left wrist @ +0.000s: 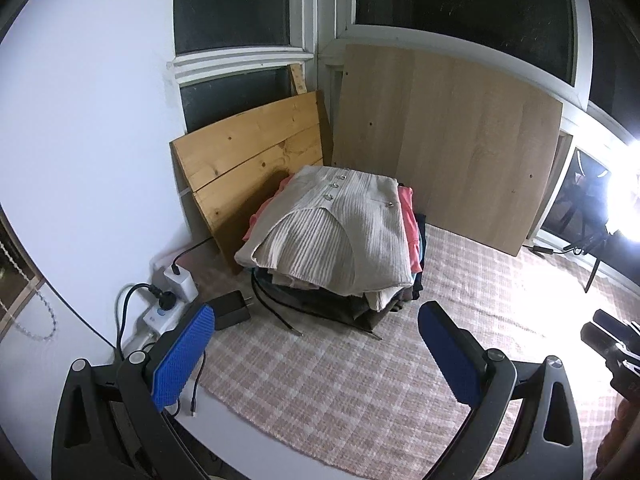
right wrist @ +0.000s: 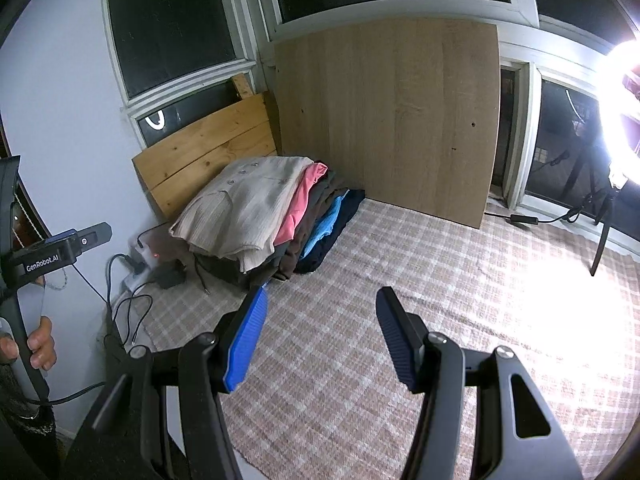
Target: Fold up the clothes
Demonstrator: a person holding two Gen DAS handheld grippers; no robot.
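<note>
Stack of folded clothes (left wrist: 332, 240) at the far left of the plaid mat (left wrist: 360, 380), against the pine board (left wrist: 248, 160), topped by a beige ribbed buttoned cardigan (right wrist: 244, 208) over pink, brown, blue and dark garments. Left tongs (left wrist: 316, 348) and right tongs (right wrist: 320, 332) both stand wide apart, holding nothing, short of the stack. No unfolded garment is visible on the mat; folding appears largely done, though items outside view cannot be excluded.
</note>
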